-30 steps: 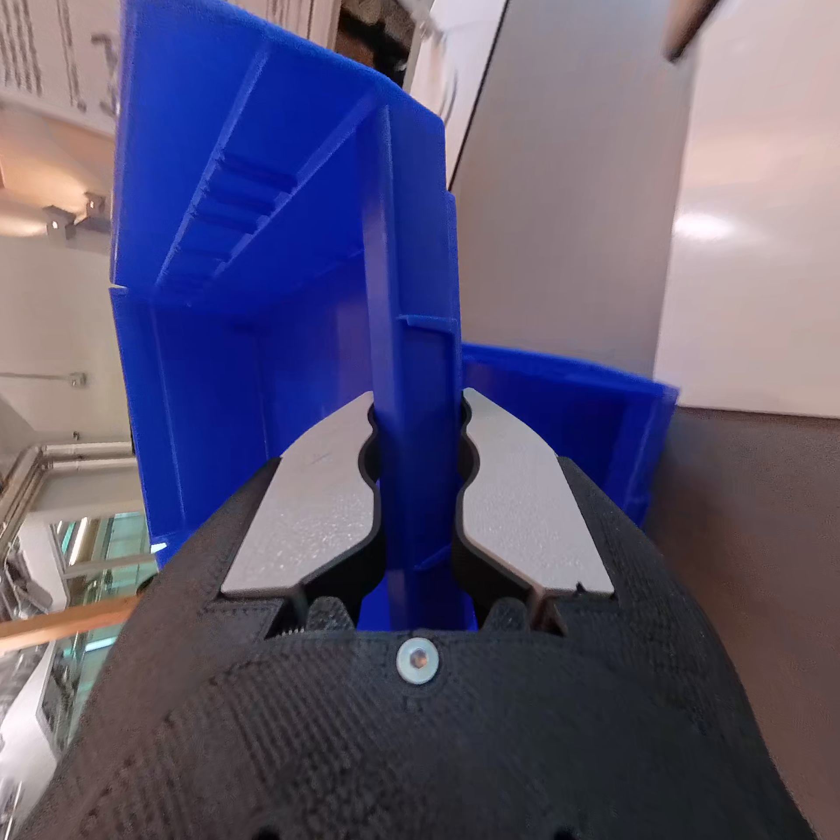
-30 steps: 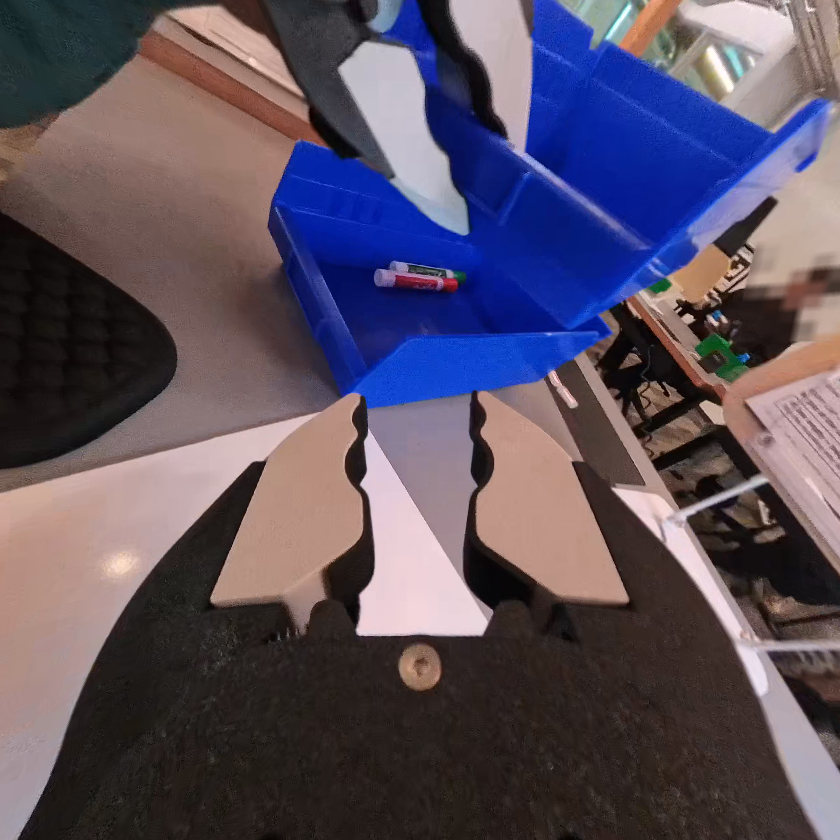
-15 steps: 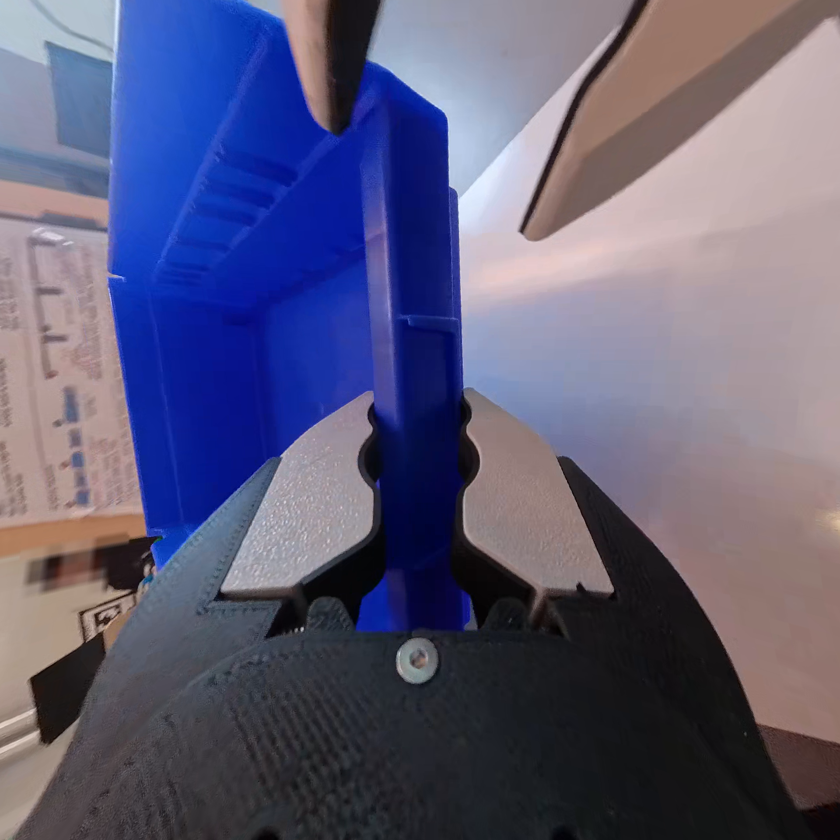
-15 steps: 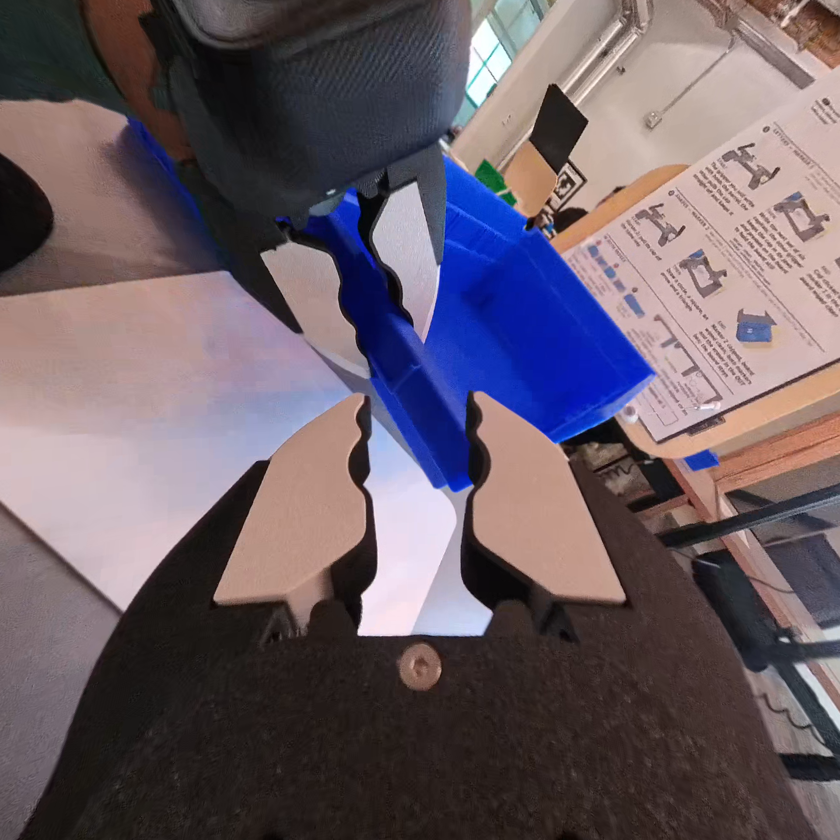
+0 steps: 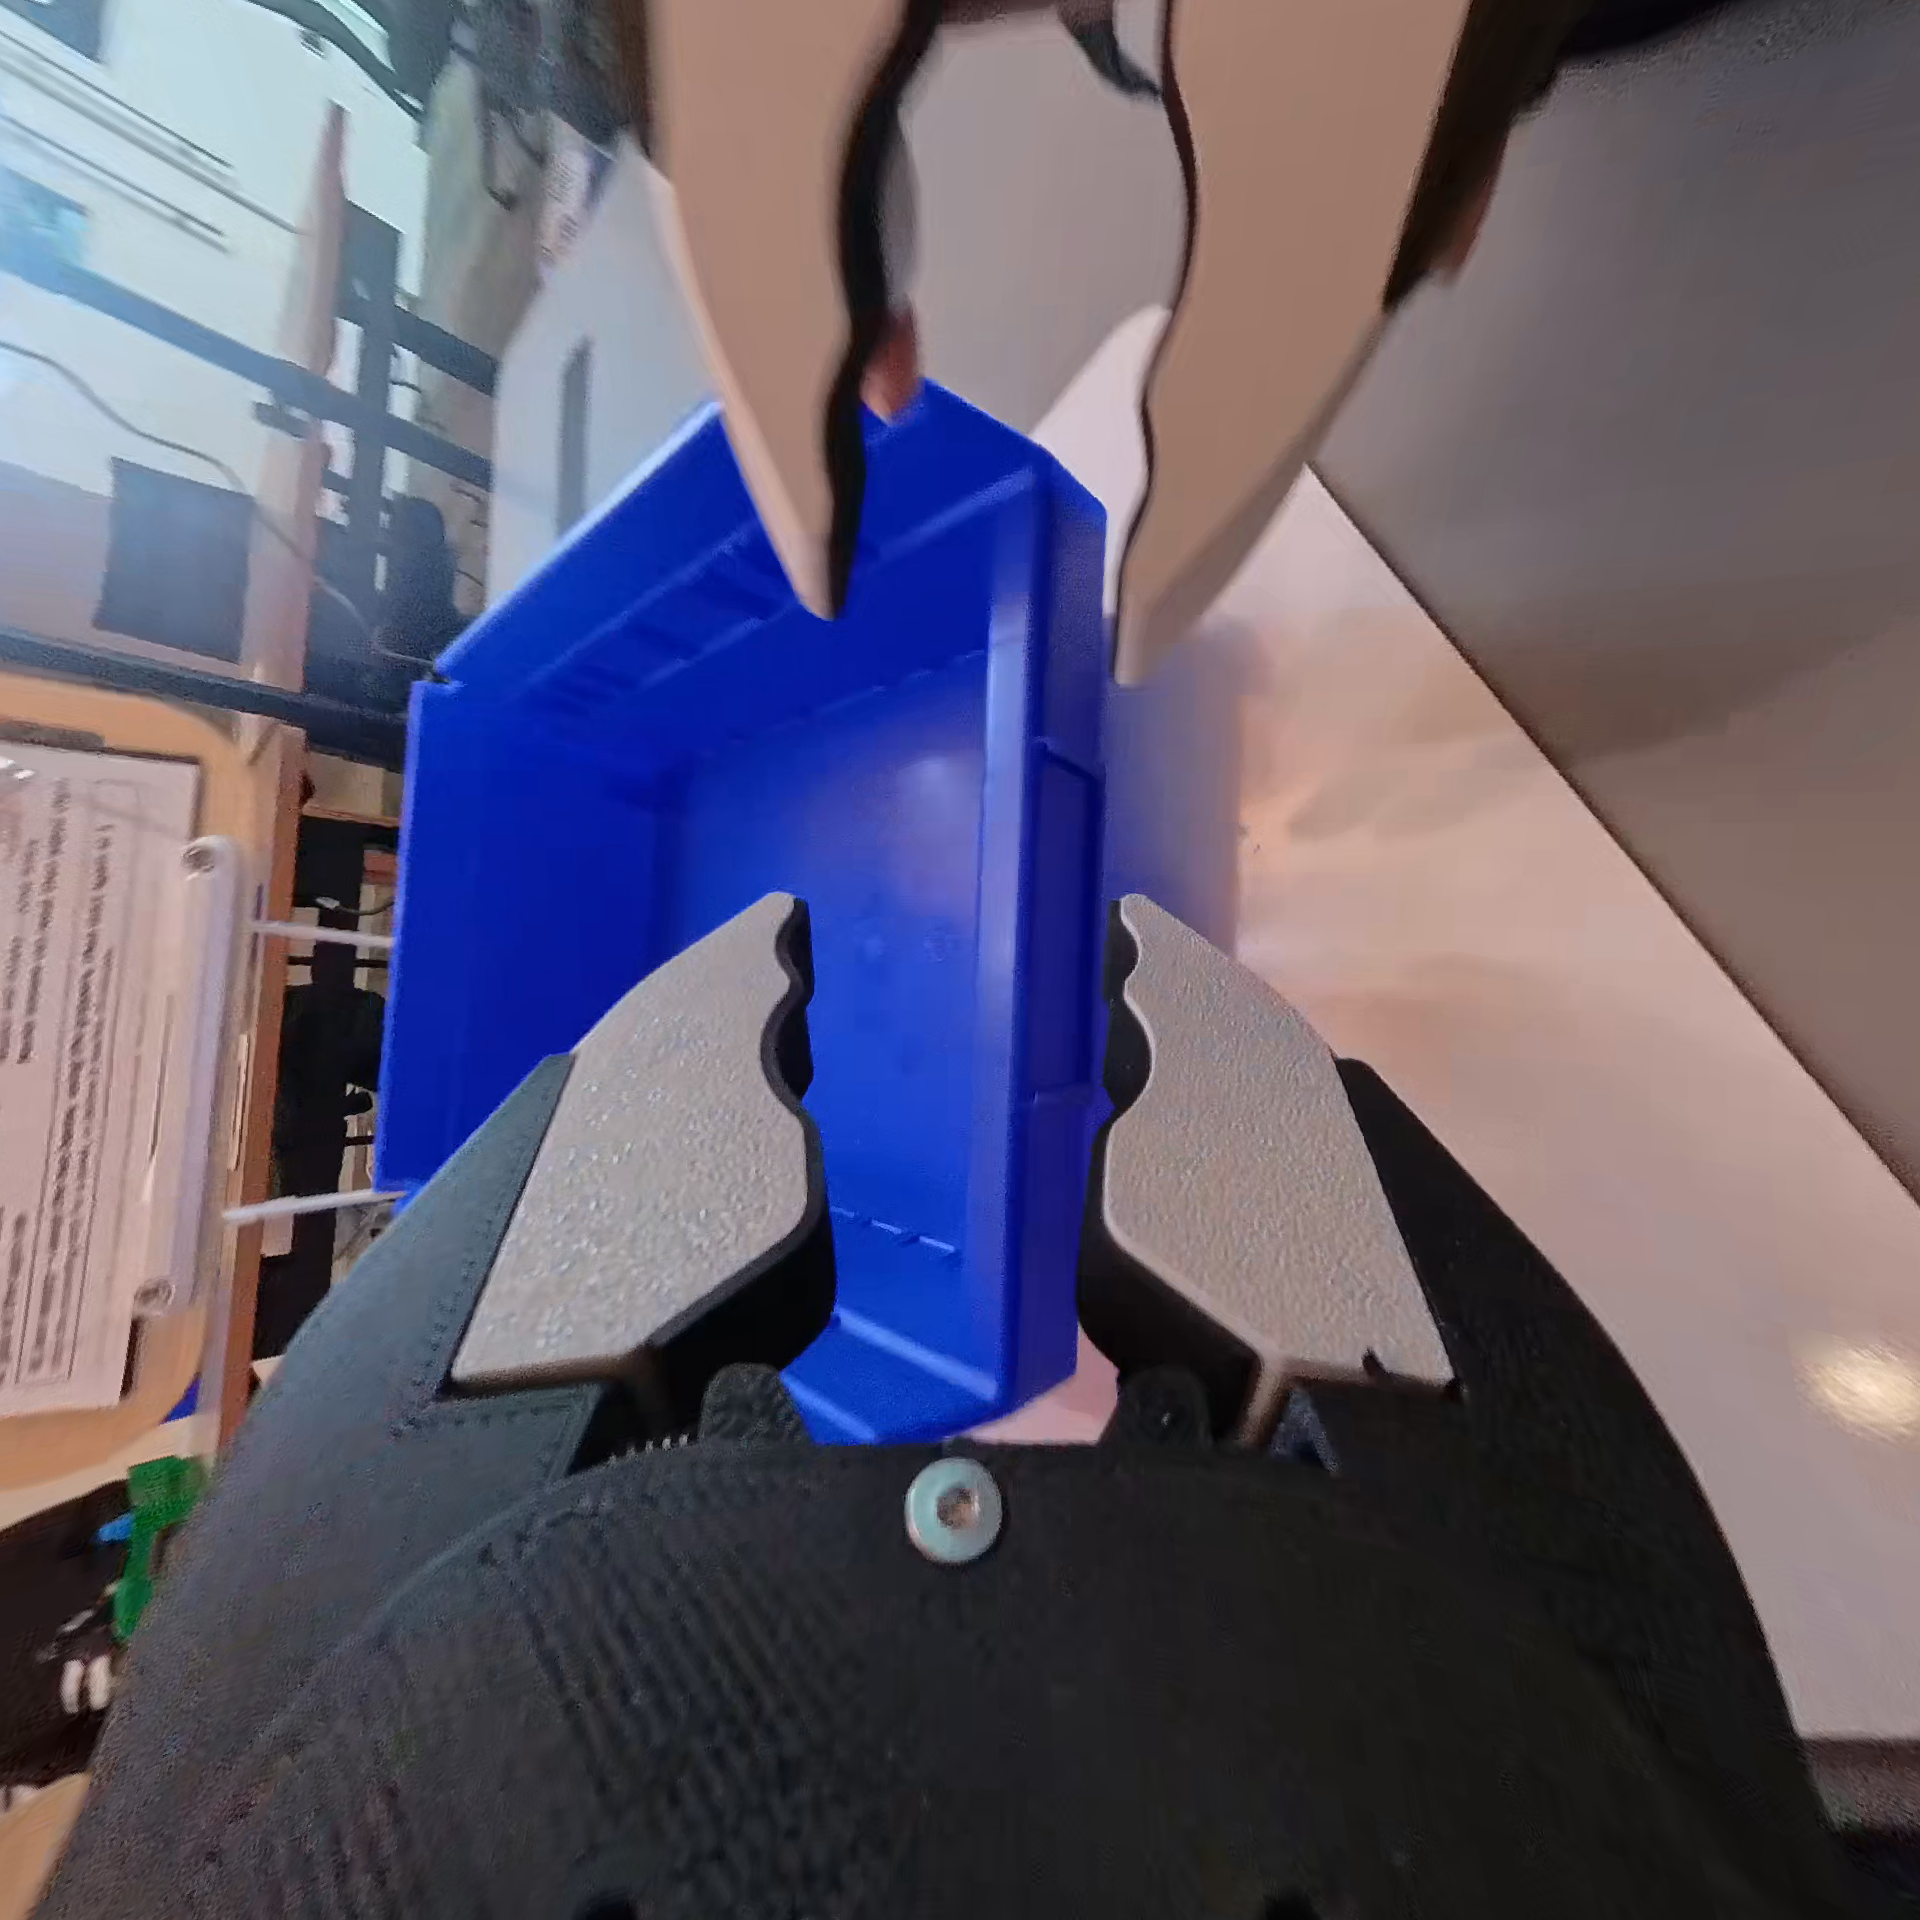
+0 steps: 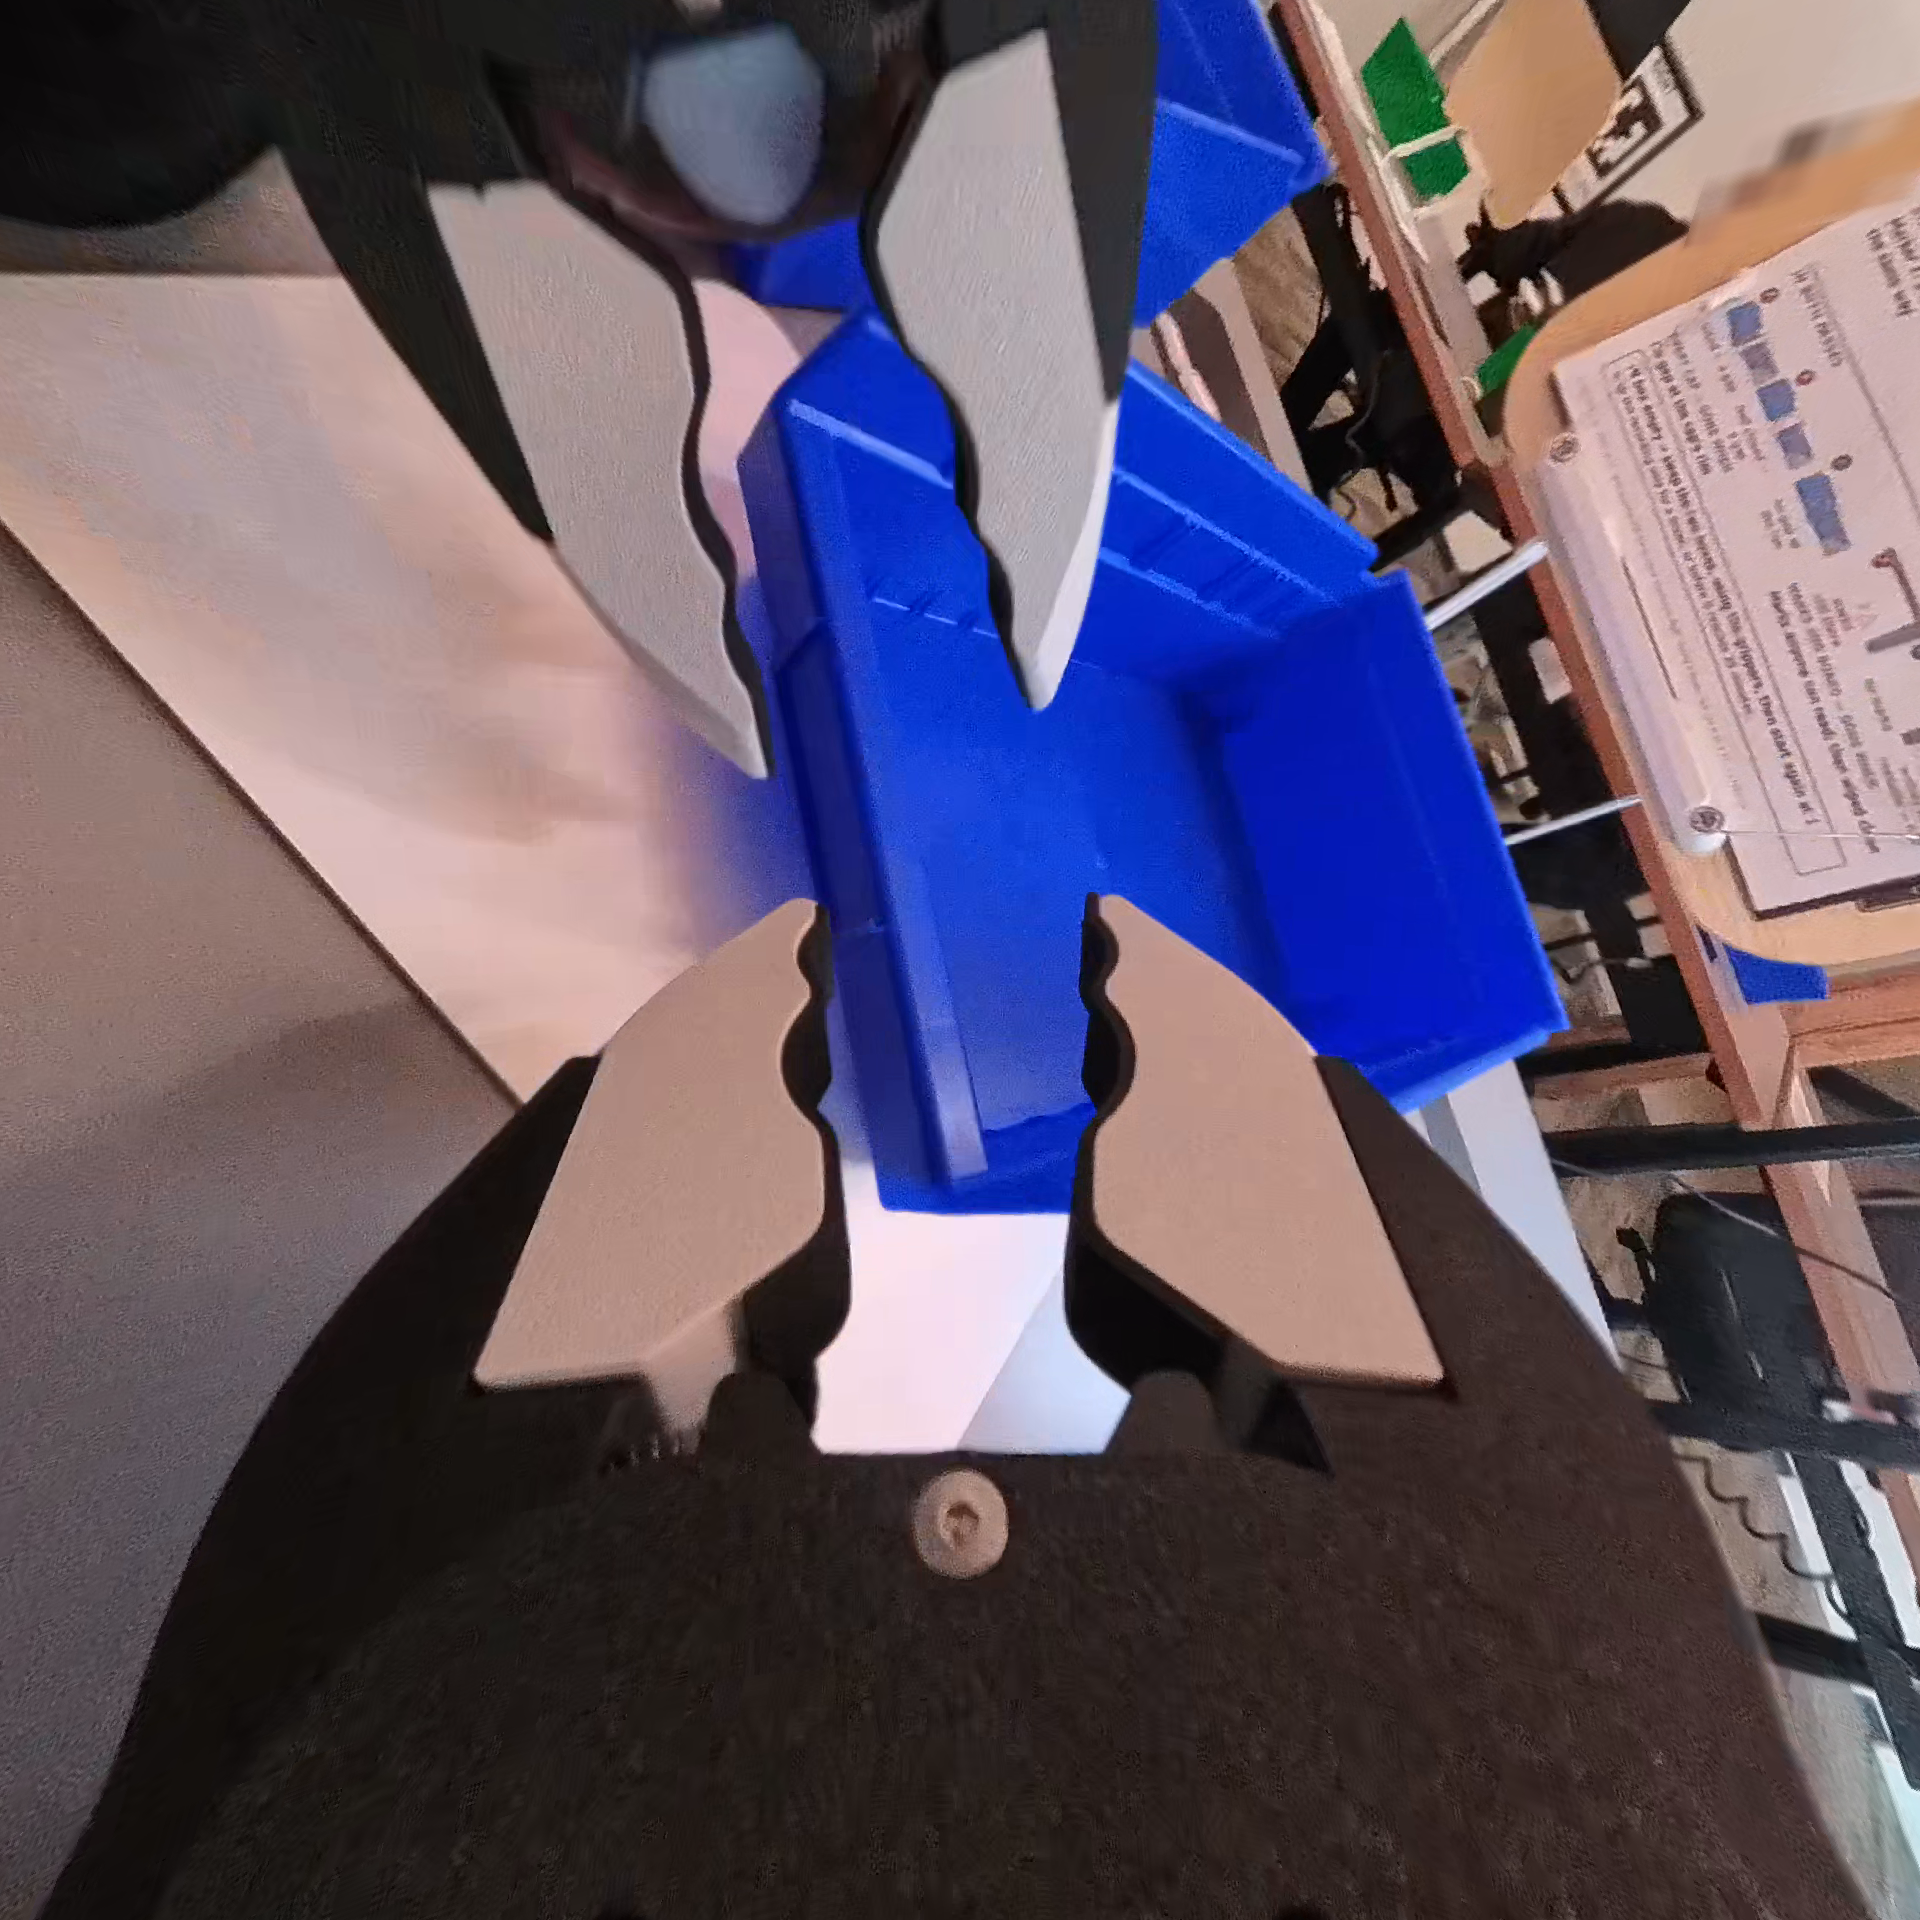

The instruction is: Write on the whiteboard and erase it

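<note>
**Bin set down on the board, writing not yet begun**

We have both tools facing each other across an empty blue plastic storage bin (image 5: 727, 883) that sits on the glossy white whiteboard (image 5: 1507, 1039). Our left gripper (image 5: 956, 920) stands with its jaws parted wide and empty; the bin's right wall runs up between them, closer to the right jaw, and we cannot see either pad touching it. Our right gripper (image 6: 951, 909) is likewise spread wide and holds nothing; the bin's near corner and side wall lie between and just beyond its jaw tips.

In each view the opposite tool reaches in from the top, its jaws straddling the same wall from the far end.

The whiteboard lies flat beneath and to the right of the left jaws, and to the left of and below the right jaws. What we see of its surface is bare, with no marks.

No marker or eraser shows in either view, and the bin's floor appears bare. A second blue bin (image 6: 1216, 145) sits farther off, behind the left tool in the right wrist view.

We judge the task barely started: a marker must be fetched, the writing done, then the erasing.
</note>
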### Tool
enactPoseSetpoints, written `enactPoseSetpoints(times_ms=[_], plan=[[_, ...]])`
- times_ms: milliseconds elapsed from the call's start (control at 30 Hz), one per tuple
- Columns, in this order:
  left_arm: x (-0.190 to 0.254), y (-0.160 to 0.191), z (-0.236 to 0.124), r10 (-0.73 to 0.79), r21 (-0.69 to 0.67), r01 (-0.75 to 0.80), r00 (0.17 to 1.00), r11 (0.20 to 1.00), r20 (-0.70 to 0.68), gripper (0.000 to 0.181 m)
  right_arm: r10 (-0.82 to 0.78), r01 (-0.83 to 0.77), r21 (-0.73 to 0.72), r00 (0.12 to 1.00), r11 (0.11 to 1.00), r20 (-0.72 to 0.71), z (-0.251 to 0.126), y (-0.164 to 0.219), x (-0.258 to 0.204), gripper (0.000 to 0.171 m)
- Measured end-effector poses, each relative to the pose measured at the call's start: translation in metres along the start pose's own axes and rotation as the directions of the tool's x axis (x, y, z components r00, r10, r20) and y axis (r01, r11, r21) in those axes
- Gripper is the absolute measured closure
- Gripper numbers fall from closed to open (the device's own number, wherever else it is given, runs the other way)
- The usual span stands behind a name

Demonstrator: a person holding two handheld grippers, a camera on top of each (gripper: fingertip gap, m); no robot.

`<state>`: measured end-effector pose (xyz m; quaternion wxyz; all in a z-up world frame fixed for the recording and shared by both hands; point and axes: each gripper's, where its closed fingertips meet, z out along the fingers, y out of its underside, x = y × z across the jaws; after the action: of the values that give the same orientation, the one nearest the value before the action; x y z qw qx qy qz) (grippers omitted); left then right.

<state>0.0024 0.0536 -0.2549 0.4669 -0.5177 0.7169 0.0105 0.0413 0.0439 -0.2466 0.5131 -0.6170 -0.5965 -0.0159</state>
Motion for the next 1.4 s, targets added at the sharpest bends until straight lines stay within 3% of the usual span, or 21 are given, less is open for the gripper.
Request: enactPoseSetpoints(times_ms=[133, 300, 367, 400, 467, 700, 933, 1067, 1300, 1400], plan=[[-0.016, 0.002, -0.042, -0.203, 0.175, 0.188, 0.977, 0.966, 0.072, 0.14, -0.048, 0.055, -0.107, 0.997, 0.993, 0.063, 0.021, -0.014, -0.015, 0.121], [-0.035, 0.034, -0.082, -0.459, 0.297, 0.408, 0.879, 0.864, 0.129, 0.149, -0.075, 0.116, -0.403, 0.99, 0.908, 0.116, 0.073, 0.005, -0.019, 0.105], [-0.037, 0.048, -0.096, -0.49, 0.304, 0.426, 0.853, 0.852, 0.181, 0.15, -0.072, 0.14, -0.481, 0.985, 0.866, 0.157, 0.089, 0.02, -0.022, 0.115], [-0.037, 0.055, -0.102, -0.499, 0.304, 0.429, 0.841, 0.851, 0.208, 0.151, -0.072, 0.151, -0.473, 0.981, 0.868, 0.18, 0.094, 0.022, -0.025, 0.134], [-0.035, 0.069, -0.112, -0.531, 0.313, 0.453, 0.812, 0.835, 0.242, 0.154, -0.09, 0.165, -0.449, 0.979, 0.878, 0.182, 0.098, 0.023, -0.023, 0.14], [-0.027, 0.11, -0.123, -0.631, 0.301, 0.557, 0.72, 0.774, 0.288, 0.157, -0.151, 0.206, -0.407, 0.975, 0.89, 0.163, 0.05, 0.028, -0.025, 0.14], [-0.023, 0.133, -0.127, -0.649, 0.251, 0.6, 0.675, 0.759, 0.349, 0.151, -0.139, 0.141, -0.434, 0.99, 0.89, 0.037, -0.036, 0.059, -0.009, 0.141], [-0.025, 0.155, -0.128, -0.65, 0.209, 0.628, 0.641, 0.75, 0.408, 0.146, -0.053, 0.027, -0.463, 0.998, 0.886, -0.043, -0.075, 0.086, 0.015, 0.141], [-0.03, 0.189, -0.148, -0.687, 0.23, 0.686, 0.522, 0.69, 0.506, 0.139, 0.071, -0.15, -0.492, 0.982, 0.857, -0.177, -0.084, 0.176, 0.067, 0.14], [-0.03, 0.202, -0.157, -0.706, 0.249, 0.709, 0.469, 0.659, 0.531, 0.138, 0.031, -0.12, -0.557, 0.985, 0.822, -0.168, -0.068, 0.214, 0.082, 0.14]])
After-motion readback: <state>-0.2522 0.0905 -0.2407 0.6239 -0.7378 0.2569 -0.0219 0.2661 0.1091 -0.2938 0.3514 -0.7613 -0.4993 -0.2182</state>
